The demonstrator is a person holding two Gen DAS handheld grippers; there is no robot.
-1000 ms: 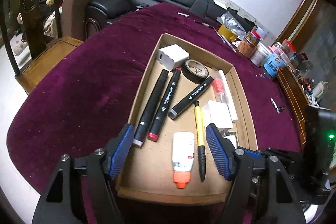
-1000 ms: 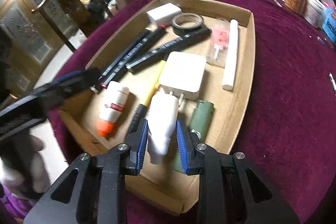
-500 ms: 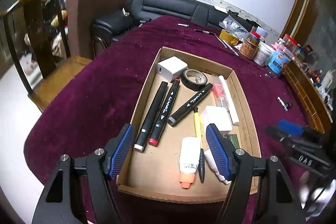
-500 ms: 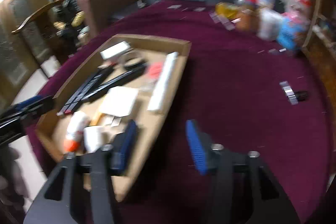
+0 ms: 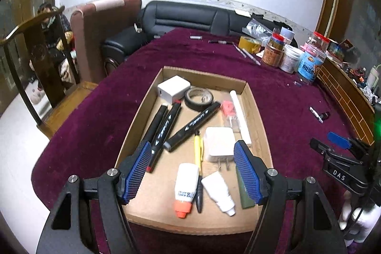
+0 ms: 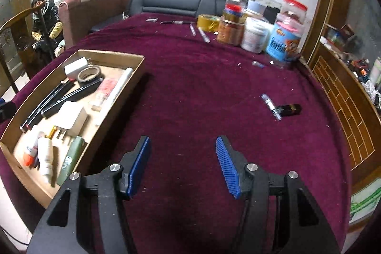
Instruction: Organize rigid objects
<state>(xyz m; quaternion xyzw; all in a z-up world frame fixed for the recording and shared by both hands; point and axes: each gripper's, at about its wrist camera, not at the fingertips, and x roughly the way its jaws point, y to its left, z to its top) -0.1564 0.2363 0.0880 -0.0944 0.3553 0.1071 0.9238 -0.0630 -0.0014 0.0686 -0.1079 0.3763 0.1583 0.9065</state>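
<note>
I have the shallow brown cardboard tray (image 5: pixel 252 101) under my left camera, lying on the desk (image 6: pixel 202 92) with its dark purple velvet cloth. Along the tray's near edge lie a white tube with an orange cap (image 5: pixel 185 187), a small white squeeze bottle (image 5: pixel 220 189) and an olive-green lighter-shaped stick (image 6: pixel 71 158). A yellow pen with a black tip (image 5: pixel 198 158) lies between the tube and the bottle. Just beyond them sits a white plug adapter (image 5: pixel 219 144) with its prongs toward me. Three black marker pens (image 5: pixel 193 125) lie slanted across the tray's middle. At its far end are a white cube charger (image 5: pixel 172 88) and a roll of black tape (image 5: pixel 199 99); a long white stick (image 5: pixel 240 118) runs along the tray's right wall, with a small pink-and-clear packet (image 5: pixel 227 111) beside it.

My left gripper (image 5: pixel 193 173) hovers above the tray's near end, released, nothing between its blue pads (image 5: pixel 137 173).

My right gripper (image 6: pixel 183 163) is off to the right of the tray, over bare purple cloth. Its jaws have just been opening and now stand apart with nothing between them.

Further right of the tray, a small silver-and-black lipstick-like piece (image 6: pixel 281 107) lies on the cloth. At the desk's far edge, beyond the tray, stand a roll of yellow tape (image 6: pixel 208 22) and a cluster of plastic jars (image 6: pixel 262 32), with a few thin pens (image 6: pixel 200 31) beside them.
</note>
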